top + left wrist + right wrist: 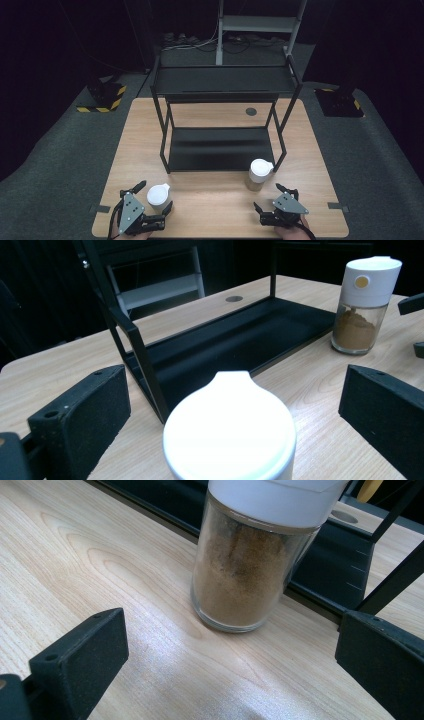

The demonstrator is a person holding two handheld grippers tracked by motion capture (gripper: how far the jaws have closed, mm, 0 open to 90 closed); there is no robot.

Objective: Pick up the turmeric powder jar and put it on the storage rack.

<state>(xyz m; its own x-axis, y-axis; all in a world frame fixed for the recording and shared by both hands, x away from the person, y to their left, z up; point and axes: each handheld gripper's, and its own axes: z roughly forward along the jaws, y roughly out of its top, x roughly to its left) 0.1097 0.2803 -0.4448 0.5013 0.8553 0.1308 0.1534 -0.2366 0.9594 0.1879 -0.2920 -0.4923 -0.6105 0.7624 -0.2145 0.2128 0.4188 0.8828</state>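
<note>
From the high view, a light wooden tabletop (215, 200) carries a black metal two-tier shelf rack (220, 150) at its middle and far part. Near the left front edge, the left tongs (156, 196) stand wide open around a white-lidded jar (158, 195), one jaw on each side of it, neither clearly pressing on it. To the right, a clear glass shaker jar with brown powder and a white cap (259, 174) stands upright on the tabletop just in front of the rack's lower tier, by its right front corner. The right tongs (274, 197) lie near and slightly right of that shaker, jaws spread apart and holding nothing.

In the left gripper view, the two black padded jaws sit far apart at the lower corners, and the white-lidded jar (229, 432) rises between them, close to the camera and blurred, with a gap on each side. Beyond it lies the rack's lower tier (235, 347), and farther right stands the glass shaker (363, 305), upright, just beside the rack's edge.

In the right gripper view, the jaws are again open at the lower corners, both clear of the glass shaker (245, 565), which stands ahead of them on the wood grain, right against the front of the rack's lower tier (330, 565).
</note>
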